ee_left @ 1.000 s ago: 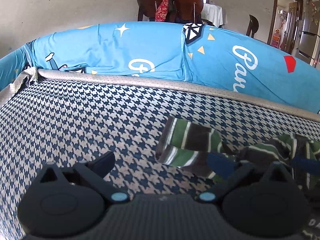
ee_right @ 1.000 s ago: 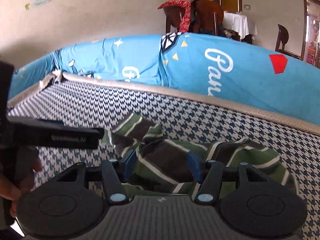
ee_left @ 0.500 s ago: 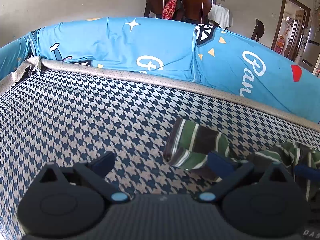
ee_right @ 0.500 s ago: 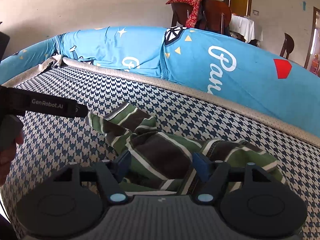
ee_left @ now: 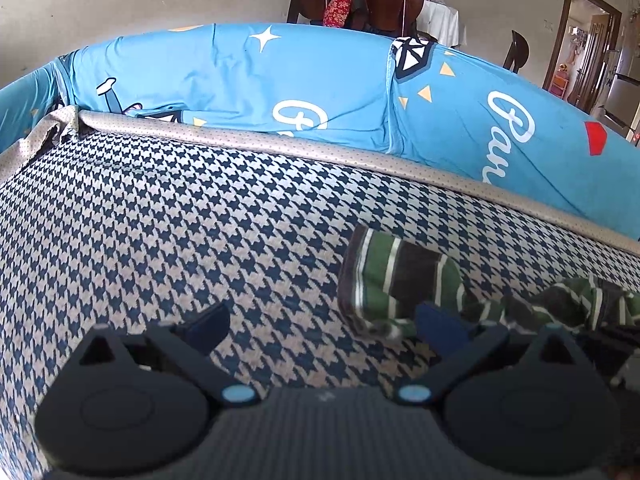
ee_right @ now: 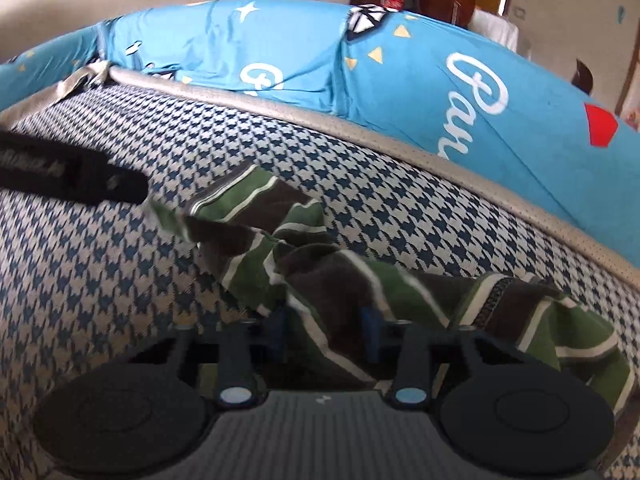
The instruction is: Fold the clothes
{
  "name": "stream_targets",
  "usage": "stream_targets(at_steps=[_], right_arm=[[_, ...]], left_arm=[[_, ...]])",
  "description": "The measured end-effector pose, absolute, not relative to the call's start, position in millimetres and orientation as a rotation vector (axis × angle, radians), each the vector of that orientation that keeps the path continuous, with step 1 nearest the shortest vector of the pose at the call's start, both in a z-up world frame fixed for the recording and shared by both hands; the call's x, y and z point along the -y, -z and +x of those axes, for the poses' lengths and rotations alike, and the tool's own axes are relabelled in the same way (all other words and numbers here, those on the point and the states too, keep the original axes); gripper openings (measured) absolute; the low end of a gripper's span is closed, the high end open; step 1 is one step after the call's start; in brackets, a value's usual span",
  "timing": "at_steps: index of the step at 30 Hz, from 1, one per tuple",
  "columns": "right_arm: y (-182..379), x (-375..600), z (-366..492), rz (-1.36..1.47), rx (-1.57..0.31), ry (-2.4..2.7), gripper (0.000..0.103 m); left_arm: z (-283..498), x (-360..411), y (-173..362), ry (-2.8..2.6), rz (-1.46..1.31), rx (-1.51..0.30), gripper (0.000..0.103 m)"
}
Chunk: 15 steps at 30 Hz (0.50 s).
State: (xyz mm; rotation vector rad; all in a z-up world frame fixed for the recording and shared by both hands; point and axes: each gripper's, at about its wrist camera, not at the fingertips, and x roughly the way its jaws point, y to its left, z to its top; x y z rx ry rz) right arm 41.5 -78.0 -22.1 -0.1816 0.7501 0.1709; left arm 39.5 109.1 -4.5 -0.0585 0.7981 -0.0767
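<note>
Right gripper (ee_right: 326, 330): closing just now, blue pads drawn in on a bunched fold of the striped garment (ee_right: 304, 280), cloth between them and apparently pinched
Left gripper (ee_left: 324, 324): spread wide, nothing between the fingers, only the checked cover (ee_left: 160, 232) below
Garment position: crumpled on the checked cover, in front of the blue cushion (ee_left: 280, 80), well short of the beige piping
Long axis: runs across the right wrist view, from the loose striped end at upper left down to the heaped bulk at lower right
Direction from right gripper: directly ahead and under the fingertips, bulk trailing off to the right
Direction from left gripper: ahead and to the right, the rolled striped end just beside the right-hand finger (ee_left: 436, 322), not inside the gap
Nearer hand: right for the middle of the cloth; left for the free striped end
Next move, as a judgement: left needs to shift rightward to bring that end between its fingers before any spreading flat
Risk: pinch on a thick bunch likely lifts several layers at once
</note>
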Motion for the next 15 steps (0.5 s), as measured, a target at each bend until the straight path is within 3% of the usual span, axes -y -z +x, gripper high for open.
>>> stream_targets(at_steps=[3, 15], right_arm=[[10.0, 94.9, 49.5, -0.092, -0.727, -0.126, 0.011], [-69.2, 219.5, 34.8, 0.231, -0.381, 0.318, 0.005]], left_arm=[[39.0, -105.6, 6.4, 0.088, -0.054, -0.805, 0.103], [40.4, -64.1, 3.2, 0.195, -0.031, -0.835, 0.103]])
